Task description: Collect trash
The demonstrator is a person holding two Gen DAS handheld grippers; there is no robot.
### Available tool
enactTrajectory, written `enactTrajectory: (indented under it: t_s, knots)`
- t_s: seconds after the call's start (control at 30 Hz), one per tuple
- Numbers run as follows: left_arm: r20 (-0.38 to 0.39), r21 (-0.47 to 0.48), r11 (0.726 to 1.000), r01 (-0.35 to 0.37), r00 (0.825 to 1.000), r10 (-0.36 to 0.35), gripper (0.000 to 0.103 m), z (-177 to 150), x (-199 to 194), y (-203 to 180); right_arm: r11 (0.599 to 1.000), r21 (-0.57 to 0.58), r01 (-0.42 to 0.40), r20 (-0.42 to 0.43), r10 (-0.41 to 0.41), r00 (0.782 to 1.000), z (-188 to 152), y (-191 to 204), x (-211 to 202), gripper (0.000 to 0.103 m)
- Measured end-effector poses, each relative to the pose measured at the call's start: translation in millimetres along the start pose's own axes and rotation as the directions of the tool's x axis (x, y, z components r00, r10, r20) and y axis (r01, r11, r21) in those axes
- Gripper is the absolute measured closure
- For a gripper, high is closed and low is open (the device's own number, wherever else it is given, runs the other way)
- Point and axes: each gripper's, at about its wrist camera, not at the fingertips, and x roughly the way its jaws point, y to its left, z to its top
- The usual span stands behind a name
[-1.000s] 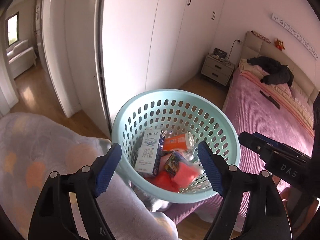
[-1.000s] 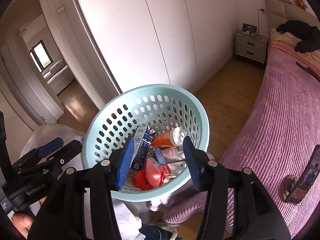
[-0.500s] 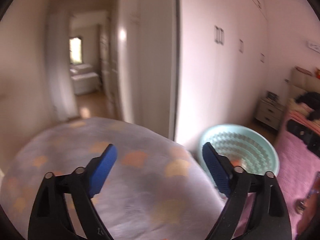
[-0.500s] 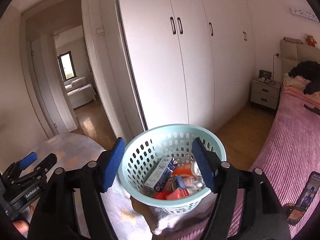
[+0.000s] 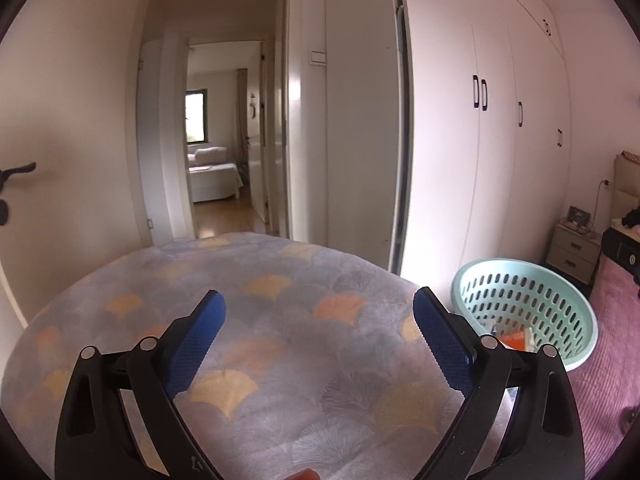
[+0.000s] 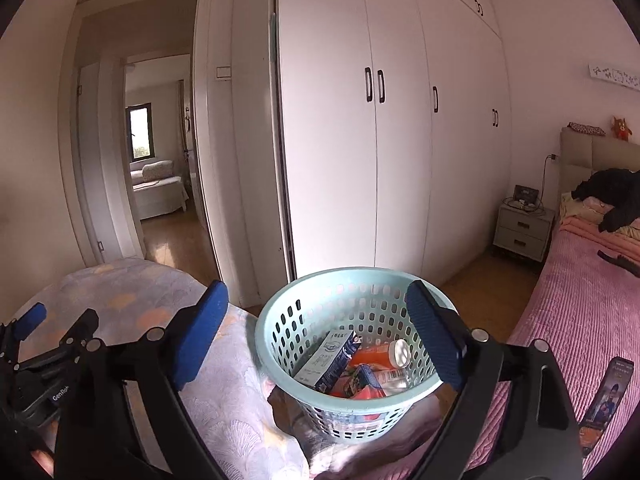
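A pale turquoise perforated basket (image 6: 280, 344) stands between a blanket-covered surface and the bed; it also shows in the left wrist view (image 5: 560, 276). Inside lie a blue-white carton (image 6: 330, 356), an orange bottle (image 6: 380, 354) and other red and blue packets. My right gripper (image 6: 316, 328) is open and empty, raised in front of the basket. My left gripper (image 5: 318, 328) is open and empty over the patterned blanket (image 5: 280, 320), left of the basket; it also shows in the right wrist view (image 6: 28, 328).
White wardrobes (image 6: 380, 140) stand behind the basket. A pink bed (image 6: 580, 320) lies to the right, with a phone (image 6: 606, 396) on it. A nightstand (image 6: 522, 232) is at the back right. An open doorway (image 5: 224, 140) leads out at the left.
Both grippers have pulled back and up from the basket. The left one has swung left over the blanket. Both stay open.
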Motion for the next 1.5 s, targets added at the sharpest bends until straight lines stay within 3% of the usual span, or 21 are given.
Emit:
enactTrajectory:
  t_s: [0.27,1.5]
  knots:
    - [0.037,0.024,1.0,-0.011,0.999,0.01,0.011,-3,-13,-2,1.0,-0.028,-0.011,-0.02,0.011,1.0,-8,5,9,0.017]
    - [0.015,0.009,1.0,0.009,1.0,-0.009,0.011,-6,-11,-2,1.0,-0.024,-0.019,-0.009,0.019,1.0,-6,3,5,0.017]
